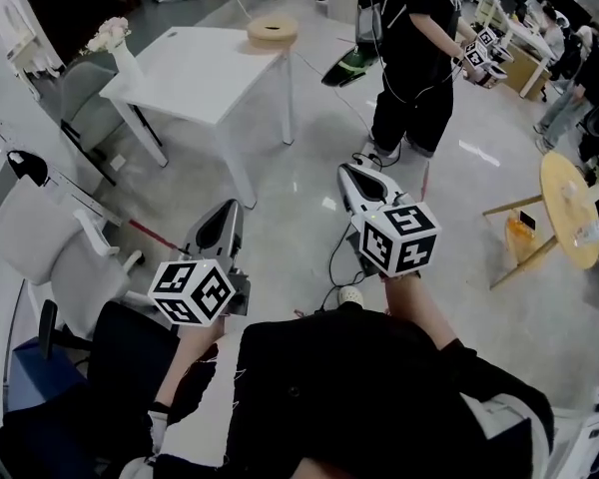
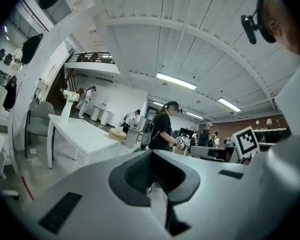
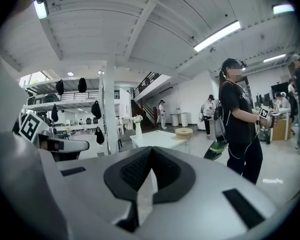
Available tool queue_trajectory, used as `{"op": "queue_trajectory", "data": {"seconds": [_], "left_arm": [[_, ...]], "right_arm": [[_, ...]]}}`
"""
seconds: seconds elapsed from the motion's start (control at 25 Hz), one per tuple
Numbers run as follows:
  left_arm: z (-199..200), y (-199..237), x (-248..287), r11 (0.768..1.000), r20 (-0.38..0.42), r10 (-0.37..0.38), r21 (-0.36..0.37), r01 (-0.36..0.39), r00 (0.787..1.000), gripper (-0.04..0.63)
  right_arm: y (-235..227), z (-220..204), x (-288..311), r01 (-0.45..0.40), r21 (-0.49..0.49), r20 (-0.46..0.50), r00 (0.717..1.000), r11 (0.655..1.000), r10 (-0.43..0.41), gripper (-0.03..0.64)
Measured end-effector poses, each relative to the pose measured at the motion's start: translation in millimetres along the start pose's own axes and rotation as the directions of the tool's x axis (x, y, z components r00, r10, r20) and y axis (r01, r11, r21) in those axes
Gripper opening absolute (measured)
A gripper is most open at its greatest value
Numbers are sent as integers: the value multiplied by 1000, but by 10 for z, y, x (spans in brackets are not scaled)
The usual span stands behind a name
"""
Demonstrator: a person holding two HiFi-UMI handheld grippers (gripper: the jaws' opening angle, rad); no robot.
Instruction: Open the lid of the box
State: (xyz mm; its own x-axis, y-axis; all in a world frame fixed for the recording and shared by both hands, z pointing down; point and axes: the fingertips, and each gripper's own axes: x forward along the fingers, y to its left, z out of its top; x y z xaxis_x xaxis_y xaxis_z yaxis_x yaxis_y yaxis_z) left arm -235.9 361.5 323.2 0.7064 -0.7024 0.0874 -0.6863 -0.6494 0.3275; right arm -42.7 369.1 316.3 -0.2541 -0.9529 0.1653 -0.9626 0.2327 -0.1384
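Note:
The box is a round, flat, tan one at the far corner of a white table, well ahead of me. It also shows small in the left gripper view as the box and in the right gripper view as the box. My left gripper and right gripper are held in the air over the floor, pointing forward and far short of the table. Both are shut with nothing between the jaws, as the left gripper and right gripper show up close.
A person in black stands ahead on the right, holding marker-cube grippers. A vase of flowers and a grey chair are at the table's left. A white chair is near my left, a round wooden table at far right, and cables on the floor.

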Motion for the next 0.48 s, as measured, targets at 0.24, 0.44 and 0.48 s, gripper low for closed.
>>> {"op": "queue_trajectory", "data": {"seconds": [0.24, 0.44, 0.48], "left_arm": [[81, -15, 607, 998, 24, 53, -14, -53, 998, 11], [84, -146, 1164, 996, 36, 87, -9, -86, 996, 11], [94, -169, 1269, 996, 42, 94, -11, -93, 995, 11]], "right_arm": [[-551, 154, 443, -64, 13, -26, 998, 998, 65, 5], [-1112, 340, 704, -107, 32, -9, 994, 994, 108, 5], [-1221, 361, 746, -115, 37, -8, 993, 993, 116, 5]]}}
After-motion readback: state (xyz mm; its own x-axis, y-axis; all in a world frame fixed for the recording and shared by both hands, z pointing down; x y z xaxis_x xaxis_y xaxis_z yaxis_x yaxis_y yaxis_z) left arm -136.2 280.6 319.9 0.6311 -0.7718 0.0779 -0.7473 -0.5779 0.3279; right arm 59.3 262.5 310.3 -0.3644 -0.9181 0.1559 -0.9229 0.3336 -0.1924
